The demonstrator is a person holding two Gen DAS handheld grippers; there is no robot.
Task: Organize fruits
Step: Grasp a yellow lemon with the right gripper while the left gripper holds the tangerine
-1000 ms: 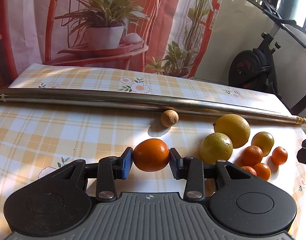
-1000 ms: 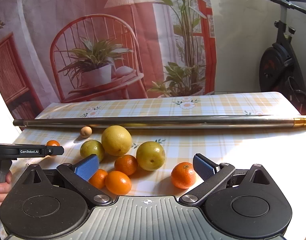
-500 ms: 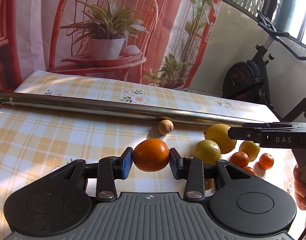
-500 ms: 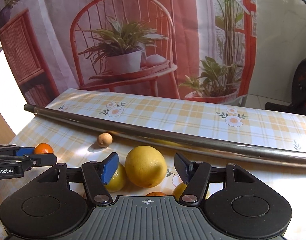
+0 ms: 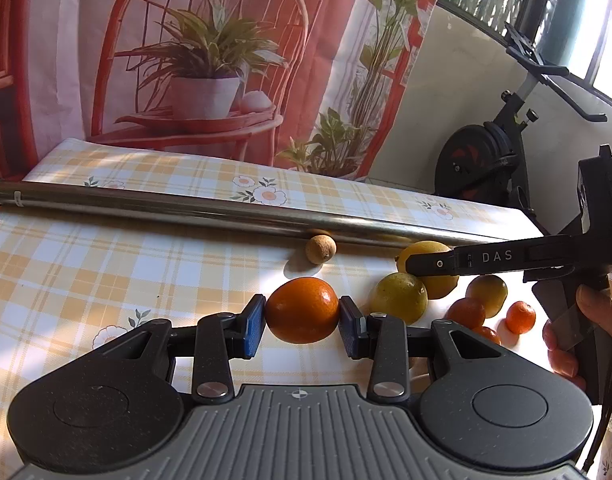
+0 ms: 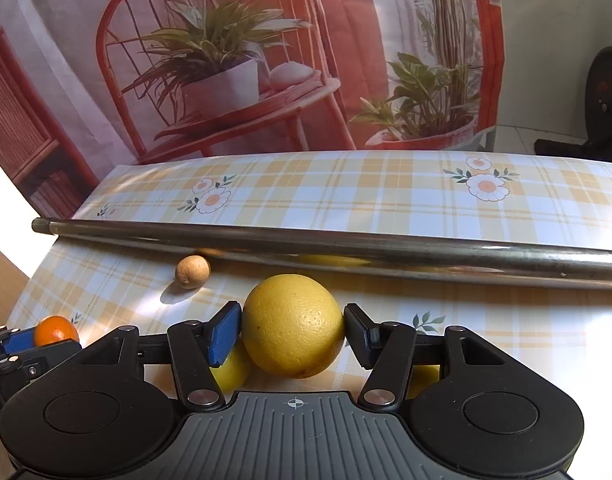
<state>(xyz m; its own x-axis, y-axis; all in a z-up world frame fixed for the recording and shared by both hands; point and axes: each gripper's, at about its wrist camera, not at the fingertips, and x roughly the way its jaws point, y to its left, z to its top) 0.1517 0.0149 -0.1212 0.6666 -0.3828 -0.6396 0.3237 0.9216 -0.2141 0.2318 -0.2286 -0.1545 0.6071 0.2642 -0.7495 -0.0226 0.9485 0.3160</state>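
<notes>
An orange [image 5: 301,314] sits clamped between the blue pads of my left gripper [image 5: 301,326], just above the checked tablecloth [image 5: 105,272]. In the right wrist view the same orange [image 6: 55,330] shows at the lower left. My right gripper [image 6: 293,334] has both pads against a large yellow citrus [image 6: 291,324] that lies close in front of the metal pole. From the left wrist view its fingers [image 5: 434,264] reach over that yellow citrus [image 5: 426,250]. A greenish-yellow citrus [image 5: 400,298] and small mandarins [image 5: 466,312] lie beside it.
A long metal pole [image 5: 225,214] lies across the table, with a small brown fruit [image 5: 321,249] against it. A person's hand [image 5: 566,336] holds the right gripper's handle. An exercise bike [image 5: 490,160] stands past the table's right end. A printed curtain hangs behind.
The right gripper swung left to the large yellow citrus and narrowed its fingers onto it. The left gripper kept hold of the orange and drifted slightly.
</notes>
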